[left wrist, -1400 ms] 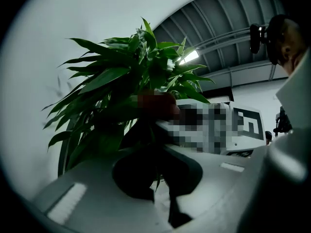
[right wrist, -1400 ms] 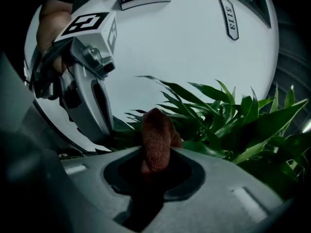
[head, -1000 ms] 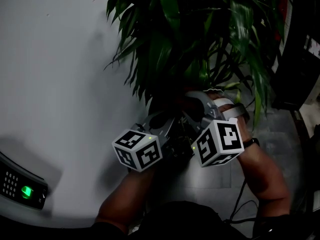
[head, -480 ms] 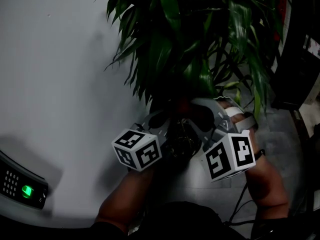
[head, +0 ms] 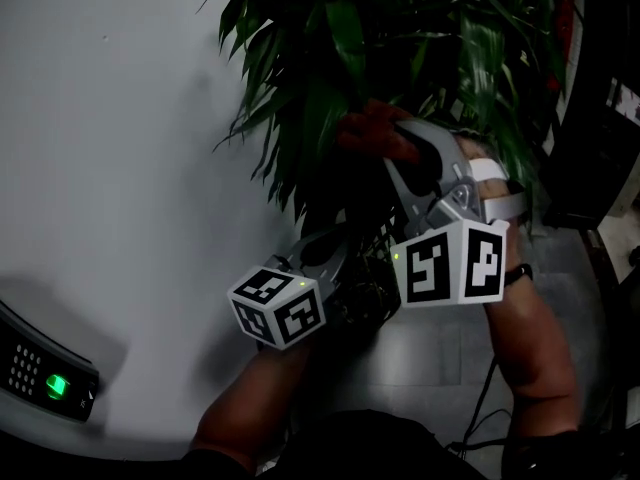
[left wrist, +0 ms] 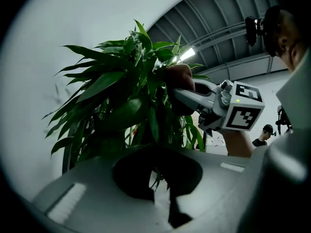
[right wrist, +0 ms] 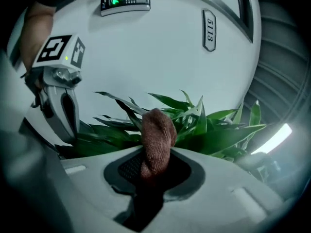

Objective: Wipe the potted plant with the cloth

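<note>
— How many of each?
— One potted plant [head: 400,38], one cloth [right wrist: 158,137], two grippers.
— The cloth?
— Reddish-brown, knitted and bunched. The right gripper [right wrist: 151,178] clamps it against the leaves, at one o'clock of the clenched left gripper [left wrist: 158,178].

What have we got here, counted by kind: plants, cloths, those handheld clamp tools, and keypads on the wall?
Potted plant: 1
Cloth: 1
Handheld grippers: 2 (left gripper, right gripper)
Wall keypad: 1
Total: 5
</note>
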Tool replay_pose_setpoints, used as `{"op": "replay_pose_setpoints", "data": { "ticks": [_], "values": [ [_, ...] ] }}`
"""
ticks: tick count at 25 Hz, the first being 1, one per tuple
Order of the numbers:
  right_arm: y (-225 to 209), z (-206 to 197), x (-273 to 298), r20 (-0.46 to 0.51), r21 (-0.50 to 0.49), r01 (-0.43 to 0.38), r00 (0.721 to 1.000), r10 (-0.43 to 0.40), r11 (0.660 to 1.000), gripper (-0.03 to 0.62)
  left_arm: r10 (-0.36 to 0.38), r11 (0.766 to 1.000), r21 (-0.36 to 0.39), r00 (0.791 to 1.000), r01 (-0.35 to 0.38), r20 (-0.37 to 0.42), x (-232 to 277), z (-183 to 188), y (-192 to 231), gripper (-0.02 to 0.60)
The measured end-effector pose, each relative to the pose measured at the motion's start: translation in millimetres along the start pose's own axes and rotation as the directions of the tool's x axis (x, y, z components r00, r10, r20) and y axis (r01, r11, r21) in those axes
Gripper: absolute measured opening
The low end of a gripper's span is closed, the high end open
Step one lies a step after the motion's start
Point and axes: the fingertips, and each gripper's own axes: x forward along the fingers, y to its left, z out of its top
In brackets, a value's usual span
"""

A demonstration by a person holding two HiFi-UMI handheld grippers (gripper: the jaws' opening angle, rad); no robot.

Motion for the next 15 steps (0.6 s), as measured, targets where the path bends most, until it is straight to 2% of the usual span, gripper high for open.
{"op": "replay_pose_setpoints", "data": {
  "ticks": [3,7,15],
  "values": [
    [1.5,-9.0,21.9,-0.024,-0.033,-0.007,1.000,0.006,0.999,0.071,0.003,1.000,0.001,1.000,-0.003,0.005,0.7,1.7,0.7,0.021],
    [23.1,-21.9,37.3,-0.043,-0.081,-0.070,0.997,0.066,0.994,0.071,0.013,1.000,0.000,1.000,-0.013,0.006,0.7,2.3,4.0,0.021],
    [67.9,-13.7,19.9,-0.029,-0.051,-0.163,0.986,0.161,0.985,0.071,0.017,1.000,-0.005,1.000,-0.017,0.006,-1.2,1.9,7.2,0.021]
  ]
}}
